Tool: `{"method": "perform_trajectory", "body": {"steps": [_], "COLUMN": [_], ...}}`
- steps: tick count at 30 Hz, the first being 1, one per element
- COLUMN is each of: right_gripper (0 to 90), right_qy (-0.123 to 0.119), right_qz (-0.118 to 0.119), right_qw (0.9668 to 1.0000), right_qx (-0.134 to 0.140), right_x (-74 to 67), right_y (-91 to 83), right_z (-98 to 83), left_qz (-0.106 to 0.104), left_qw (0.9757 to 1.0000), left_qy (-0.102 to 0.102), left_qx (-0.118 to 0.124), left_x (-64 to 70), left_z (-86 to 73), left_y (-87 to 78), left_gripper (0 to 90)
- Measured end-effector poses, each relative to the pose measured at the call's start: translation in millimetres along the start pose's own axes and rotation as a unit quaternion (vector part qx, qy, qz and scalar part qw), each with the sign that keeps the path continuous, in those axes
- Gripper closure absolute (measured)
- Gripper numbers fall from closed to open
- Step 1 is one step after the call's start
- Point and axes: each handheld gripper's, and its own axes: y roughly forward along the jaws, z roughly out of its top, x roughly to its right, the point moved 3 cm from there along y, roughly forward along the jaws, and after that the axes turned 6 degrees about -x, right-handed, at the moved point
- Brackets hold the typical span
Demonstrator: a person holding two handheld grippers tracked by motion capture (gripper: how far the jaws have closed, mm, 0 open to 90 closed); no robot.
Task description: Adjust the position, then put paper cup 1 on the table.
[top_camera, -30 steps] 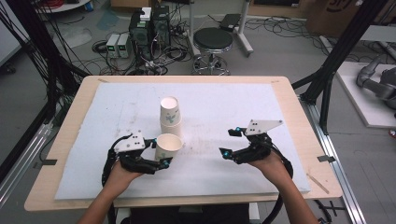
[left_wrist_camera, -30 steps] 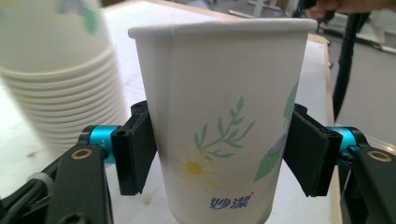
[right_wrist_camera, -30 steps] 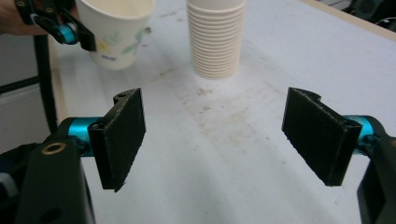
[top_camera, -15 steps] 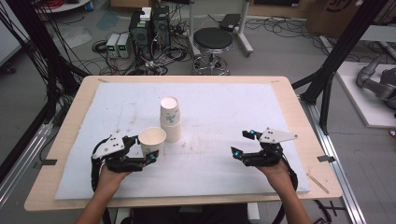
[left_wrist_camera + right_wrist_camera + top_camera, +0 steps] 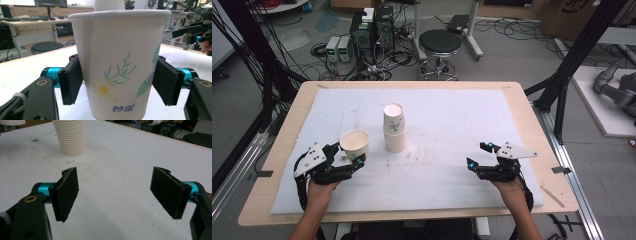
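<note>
A single white paper cup printed with a flower stands upright between the jaws of my left gripper, at the mat's front left. Up close, the cup has both black pads pressed against its sides, so the left gripper is shut on it. A stack of nested paper cups stands mid-table, to the right of the held cup and apart from it. My right gripper hovers at the front right with its jaws wide apart. Between the pads of the right gripper there is nothing, and the stack is far ahead.
A white mat covers most of the wooden table. Behind the table are a black stool, electronics boxes and cables on the floor. Black frame posts stand at both sides.
My left gripper has carried the single cup leftward, away from the stack. The right gripper has drifted right and slightly nearer the front edge, still open.
</note>
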Motion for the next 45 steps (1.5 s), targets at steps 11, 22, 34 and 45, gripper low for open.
{"method": "perform_trajectory", "body": {"steps": [11,22,34,45], "right_gripper": [23.4,23.4,23.4,23.4], "right_qy": [0.0,0.0,-0.004,-0.002], "right_qz": [0.002,0.002,0.008,0.008], "right_qw": [1.0,1.0,1.0,1.0], "right_qx": [0.006,0.006,0.003,0.003], "right_x": [-0.6,-2.4,-5.0,-4.5], "right_y": [-4.5,-5.0,-5.4,-7.9], "right_z": [1.0,-0.2,-0.5,-1.5], "left_qz": [0.022,0.058,0.123,0.156], "left_qw": [0.9997,0.9982,0.9921,0.9819], "left_qy": [0.001,0.008,0.006,0.008], "left_qx": [0.008,0.011,-0.026,-0.107], "left_x": [-4.4,-23.2,-59.7,-69.5], "left_z": [0.4,-2.9,-15.2,-28.5], "left_y": [-3.6,-3.9,-10.1,-2.4], "left_gripper": [30.2,29.9,30.6,31.2]}}
